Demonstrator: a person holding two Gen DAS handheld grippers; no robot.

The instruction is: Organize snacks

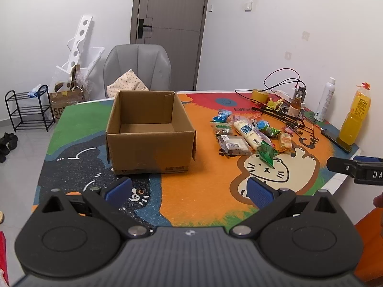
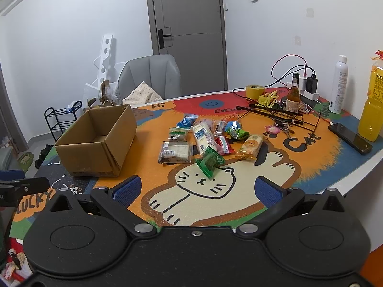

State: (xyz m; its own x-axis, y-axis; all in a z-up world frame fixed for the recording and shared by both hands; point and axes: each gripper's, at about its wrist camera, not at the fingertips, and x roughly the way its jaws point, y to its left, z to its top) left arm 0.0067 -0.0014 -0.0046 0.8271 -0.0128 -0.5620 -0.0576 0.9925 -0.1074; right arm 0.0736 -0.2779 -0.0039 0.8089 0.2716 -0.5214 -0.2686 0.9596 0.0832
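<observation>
An open, empty cardboard box stands on the colourful cat-print table mat. To its right lies a pile of several wrapped snacks, with a green packet nearest me and an orange-yellow packet beside it. My left gripper hovers open in front of the box, nothing between its blue pads. My right gripper is open too, just short of the green packet. The right gripper's tip shows at the left view's right edge.
At the table's far right are a yellow tape roll, cables and a charger, a brown bottle, a white spray bottle, an orange juice bottle and a phone. A grey chair stands behind the table.
</observation>
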